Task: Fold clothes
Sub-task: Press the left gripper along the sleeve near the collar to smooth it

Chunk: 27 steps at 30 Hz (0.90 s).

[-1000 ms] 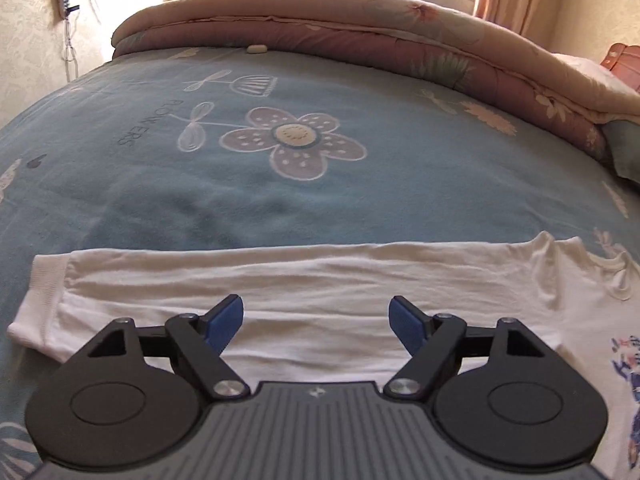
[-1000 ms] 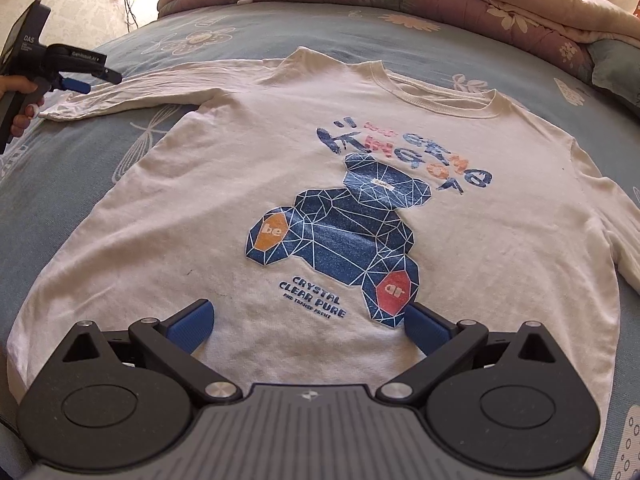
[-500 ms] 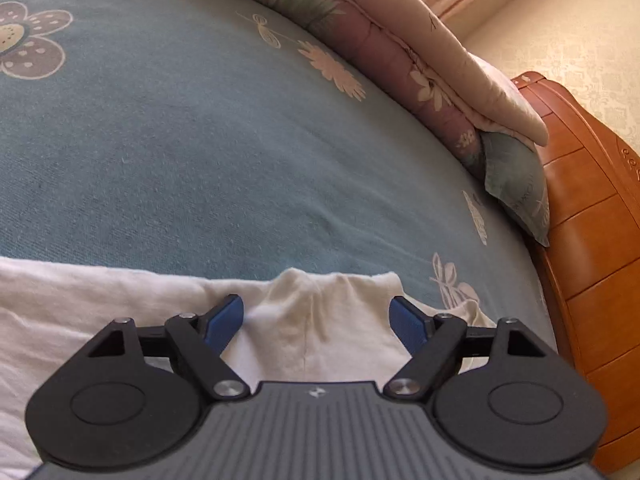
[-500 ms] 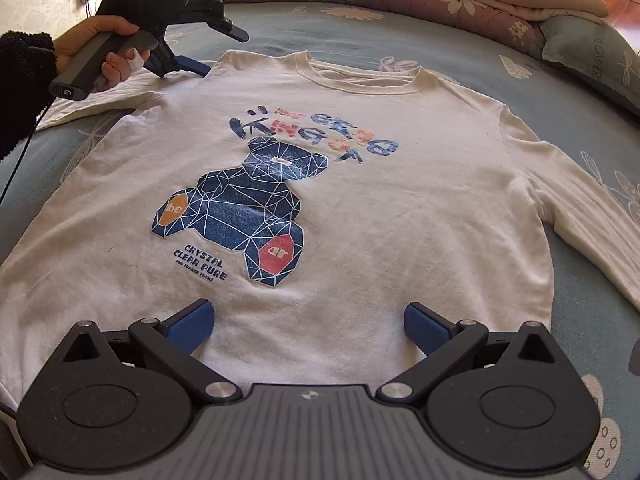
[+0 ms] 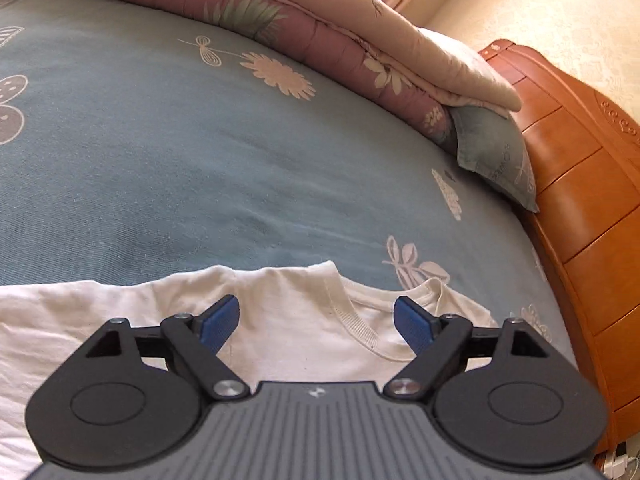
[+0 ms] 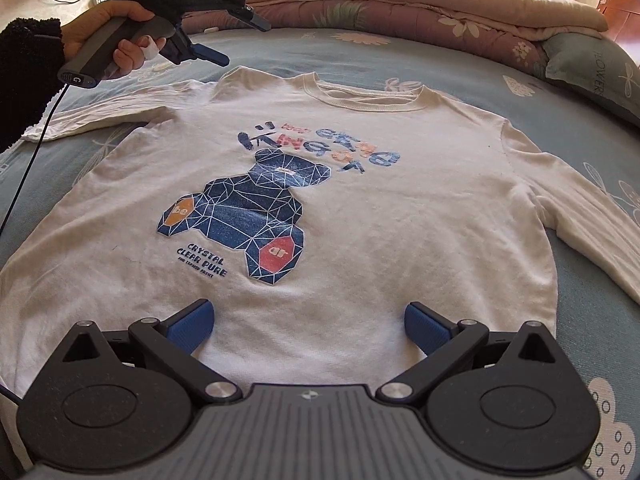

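Shirt (image 6: pixel 360 200) is lying flat, print up, on the bed (image 5: pixel 200 160); both claws, left (image 5: pixel 316 322) and right (image 6: pixel 308 324), are hovering wide and empty. Left's jaws have just been opening over the shoulder (image 5: pixel 288 292); next probably gripping there.

The long-sleeved T-shirt (image 6: pixel 360 208) lay flat on the bed (image 6: pixel 460 64), collar toward the rolled quilt (image 6: pixel 400 12) along the far edge. A pillow (image 6: pixel 592 68) sat at the quilt's right end, against the wooden headboard (image 5: pixel 580 184). Each sleeve stretched sideways.
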Tool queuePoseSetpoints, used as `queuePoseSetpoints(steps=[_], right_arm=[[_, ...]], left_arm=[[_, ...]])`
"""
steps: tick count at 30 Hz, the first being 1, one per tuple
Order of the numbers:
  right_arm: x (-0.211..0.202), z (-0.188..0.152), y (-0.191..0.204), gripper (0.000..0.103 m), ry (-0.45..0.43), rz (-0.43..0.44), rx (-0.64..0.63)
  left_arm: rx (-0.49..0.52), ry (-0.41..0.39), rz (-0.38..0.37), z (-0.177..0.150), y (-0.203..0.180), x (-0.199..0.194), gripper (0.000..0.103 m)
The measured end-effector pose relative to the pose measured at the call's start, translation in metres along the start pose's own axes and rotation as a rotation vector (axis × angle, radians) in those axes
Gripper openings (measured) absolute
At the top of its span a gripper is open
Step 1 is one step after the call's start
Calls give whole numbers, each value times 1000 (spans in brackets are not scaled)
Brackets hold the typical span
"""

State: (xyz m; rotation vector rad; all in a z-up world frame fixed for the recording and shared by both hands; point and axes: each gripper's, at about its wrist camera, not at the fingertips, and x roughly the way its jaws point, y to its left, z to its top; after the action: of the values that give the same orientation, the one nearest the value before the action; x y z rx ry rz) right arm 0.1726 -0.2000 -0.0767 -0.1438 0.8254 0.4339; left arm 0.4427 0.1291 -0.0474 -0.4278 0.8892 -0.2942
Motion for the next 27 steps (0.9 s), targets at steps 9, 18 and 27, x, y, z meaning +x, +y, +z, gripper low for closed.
queuePoseSetpoints(steps=[9, 18, 27], right_arm=[[-1, -2, 2, 103, -11, -14, 0], [0, -1, 2, 103, -7, -16, 1], [0, -1, 3, 103, -2, -21, 2]], left_arm=[[-42, -15, 142, 18, 13, 47, 89], [42, -19, 110, 7, -7, 3, 89], [40, 15, 199, 9, 10, 38, 89]])
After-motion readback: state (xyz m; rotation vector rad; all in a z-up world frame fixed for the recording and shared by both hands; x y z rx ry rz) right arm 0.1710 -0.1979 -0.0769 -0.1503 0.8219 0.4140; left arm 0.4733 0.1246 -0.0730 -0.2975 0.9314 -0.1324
